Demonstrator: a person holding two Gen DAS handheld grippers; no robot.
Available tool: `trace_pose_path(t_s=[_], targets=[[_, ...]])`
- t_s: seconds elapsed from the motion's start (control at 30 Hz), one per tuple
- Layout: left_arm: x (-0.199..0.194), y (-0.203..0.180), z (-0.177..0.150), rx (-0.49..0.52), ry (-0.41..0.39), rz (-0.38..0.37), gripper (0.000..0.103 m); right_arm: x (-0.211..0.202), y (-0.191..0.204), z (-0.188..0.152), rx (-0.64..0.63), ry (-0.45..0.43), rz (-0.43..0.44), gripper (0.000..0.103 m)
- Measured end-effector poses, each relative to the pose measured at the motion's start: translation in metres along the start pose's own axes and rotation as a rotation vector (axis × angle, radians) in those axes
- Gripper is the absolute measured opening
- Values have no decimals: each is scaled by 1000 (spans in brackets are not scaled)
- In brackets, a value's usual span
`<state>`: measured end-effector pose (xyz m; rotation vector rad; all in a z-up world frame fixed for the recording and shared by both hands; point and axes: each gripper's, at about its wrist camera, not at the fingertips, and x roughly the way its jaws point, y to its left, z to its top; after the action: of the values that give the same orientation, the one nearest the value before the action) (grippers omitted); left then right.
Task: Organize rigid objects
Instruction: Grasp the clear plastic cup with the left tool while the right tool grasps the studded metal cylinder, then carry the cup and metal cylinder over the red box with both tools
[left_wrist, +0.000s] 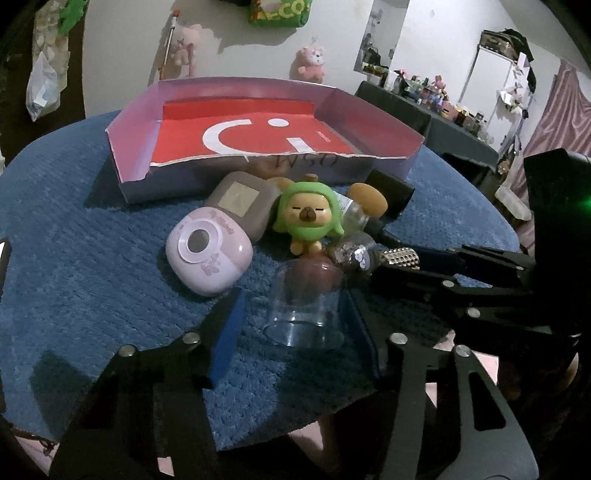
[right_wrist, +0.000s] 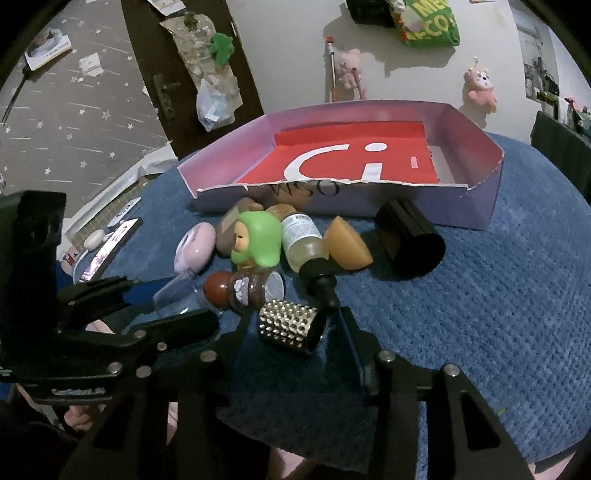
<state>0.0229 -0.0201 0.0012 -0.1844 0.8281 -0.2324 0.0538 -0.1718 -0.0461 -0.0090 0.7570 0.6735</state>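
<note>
A clear glass cup (left_wrist: 303, 306) lies on its side on the blue mat (left_wrist: 92, 258) between the blue pads of my left gripper (left_wrist: 295, 295). The jaws stand close around it, with mat showing beside the left pad. A studded silver cylinder (right_wrist: 291, 326) lies between the fingers of my right gripper (right_wrist: 295, 314), with narrow gaps at both ends. Behind them is a pile: a pink toy camera (left_wrist: 208, 258), a green-hooded figure (left_wrist: 306, 218), a glitter jar (left_wrist: 354, 251), a red ball (right_wrist: 218, 290) and a dropper bottle (right_wrist: 303, 243).
A shallow lilac box (left_wrist: 129, 184) lined with a red sheet stands at the back of the mat. An orange half-sphere (right_wrist: 347, 247) and a black cylinder (right_wrist: 410, 240) lie right of the pile. A taupe case (left_wrist: 240, 206) leans behind the camera. Open mat lies left and right.
</note>
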Motion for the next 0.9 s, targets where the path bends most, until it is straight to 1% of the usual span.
trace_pose_path(t_s=[0.03,0.2,0.4,0.63,0.9], targets=[[0,0,0,3,-4,-18,38,0,-1,0,5,1,4,41],[-1,-3,0,25,-24,-4,38,-3,-3,-1,24,6,9,41],[-9,-4,1,33,-47,-12,37,-11,-4,-3,49,5,30,40],[-18,-1,5,14,-65,-14,37,-21,-1,2,46,-29,38,40],[-28,1,13,17,-97,-8,37,-26,6,13,16,-61,40,40]])
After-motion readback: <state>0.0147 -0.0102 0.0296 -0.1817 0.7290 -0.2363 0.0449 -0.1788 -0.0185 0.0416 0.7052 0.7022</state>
